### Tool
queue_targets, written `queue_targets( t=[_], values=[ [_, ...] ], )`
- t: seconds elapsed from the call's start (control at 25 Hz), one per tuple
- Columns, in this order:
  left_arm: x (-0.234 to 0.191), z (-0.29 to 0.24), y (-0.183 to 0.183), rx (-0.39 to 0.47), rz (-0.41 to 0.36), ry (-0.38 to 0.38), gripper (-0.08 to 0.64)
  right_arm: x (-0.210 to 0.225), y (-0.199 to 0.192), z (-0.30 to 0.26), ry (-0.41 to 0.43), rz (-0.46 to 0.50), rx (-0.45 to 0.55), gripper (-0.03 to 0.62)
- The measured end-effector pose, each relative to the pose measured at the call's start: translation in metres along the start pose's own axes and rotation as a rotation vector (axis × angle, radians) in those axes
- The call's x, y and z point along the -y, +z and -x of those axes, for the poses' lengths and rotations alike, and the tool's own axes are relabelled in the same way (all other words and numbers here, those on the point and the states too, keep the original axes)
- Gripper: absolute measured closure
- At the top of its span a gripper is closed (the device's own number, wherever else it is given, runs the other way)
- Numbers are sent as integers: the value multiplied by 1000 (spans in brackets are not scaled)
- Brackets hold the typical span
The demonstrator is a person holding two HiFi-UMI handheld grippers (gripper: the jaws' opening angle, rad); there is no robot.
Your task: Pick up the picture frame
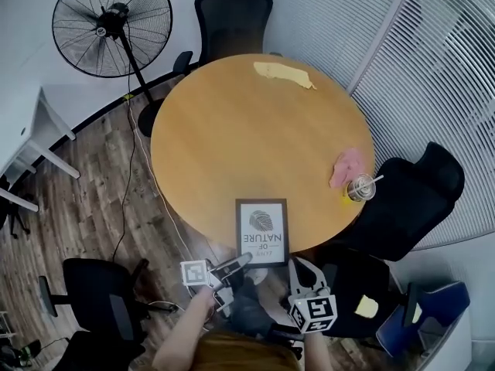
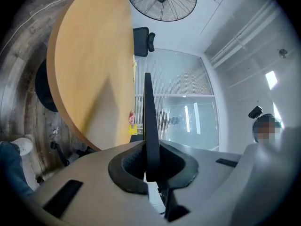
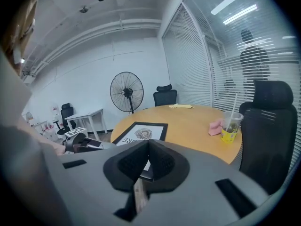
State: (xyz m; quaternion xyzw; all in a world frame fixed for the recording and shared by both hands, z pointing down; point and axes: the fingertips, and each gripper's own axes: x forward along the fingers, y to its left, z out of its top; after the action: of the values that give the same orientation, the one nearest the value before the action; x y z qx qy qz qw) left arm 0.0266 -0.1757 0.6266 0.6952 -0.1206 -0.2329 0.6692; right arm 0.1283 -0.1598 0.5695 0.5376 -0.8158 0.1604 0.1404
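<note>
The picture frame [image 1: 261, 232], black-edged with a fingerprint print, is at the near edge of the round wooden table [image 1: 232, 130]. My left gripper [image 1: 241, 260] grips its near left corner. In the left gripper view the frame [image 2: 146, 117] shows edge-on as a thin black strip pinched between the pads of the left gripper [image 2: 146, 166]. My right gripper [image 1: 294, 263] is at the near right corner. In the right gripper view the frame [image 3: 141, 133] runs into the jaws of the right gripper [image 3: 146, 161], which are closed on its near edge.
On the table's right side stand a plastic cup with a straw [image 1: 360, 187] and a pink cloth [image 1: 346, 167]; a yellow cloth [image 1: 283, 73] lies at the far side. Black chairs [image 1: 410, 199] [image 1: 232, 14] ring the table. A floor fan [image 1: 112, 25] stands far left.
</note>
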Motion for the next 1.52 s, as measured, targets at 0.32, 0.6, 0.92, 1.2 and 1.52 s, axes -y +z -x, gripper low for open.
queue_targets(
  t=[0.32,0.6,0.92,1.2,1.52],
  values=[
    [32,3,-6,-11,-50,-25,505,-6,15,29,-70,1,66,578],
    [62,2,-20,-23,-82,-73,505,-10,29,57,-107,-9,135,578],
    [94,10,-29,-35,-124,-103,505,-23,39,81,-130,-13,196,578],
    [119,17,-33,-33,-154,-151,505,-36,52,93,-155,8,243,578],
    [132,20,-37,-43,-159,-163,505,-40,58,97,-174,14,273,578]
  ],
)
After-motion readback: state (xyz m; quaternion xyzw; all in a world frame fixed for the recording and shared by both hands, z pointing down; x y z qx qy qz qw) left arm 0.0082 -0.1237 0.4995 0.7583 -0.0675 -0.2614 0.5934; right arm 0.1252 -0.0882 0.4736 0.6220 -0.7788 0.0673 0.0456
